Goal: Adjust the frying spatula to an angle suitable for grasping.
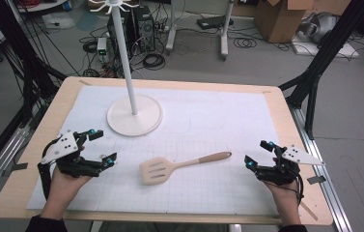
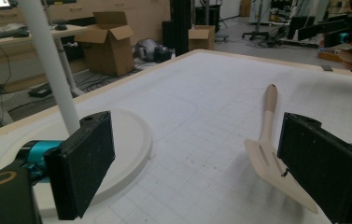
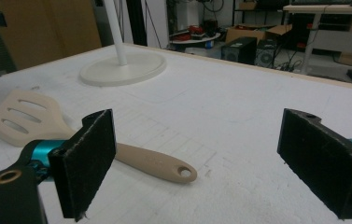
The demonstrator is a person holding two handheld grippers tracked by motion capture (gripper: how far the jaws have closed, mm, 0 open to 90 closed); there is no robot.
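Both grippers hung wide apart, empty, flanking the spatula (image 1: 179, 166) on the bench (image 1: 276, 96). Right gripper (image 1: 257, 153) should probably clamp the handle mid-length, squarely.

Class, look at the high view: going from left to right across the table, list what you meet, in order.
Left gripper → white stand base → slotted spatula → right gripper.

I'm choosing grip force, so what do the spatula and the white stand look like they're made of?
Spatula: probably matte beige silicone or plastic blade, with a handle that looks like wood or tan plastic; no shine, hanging hole at the end. Stand: smooth white round base and pole, likely painted metal or plastic; I can't tell which.
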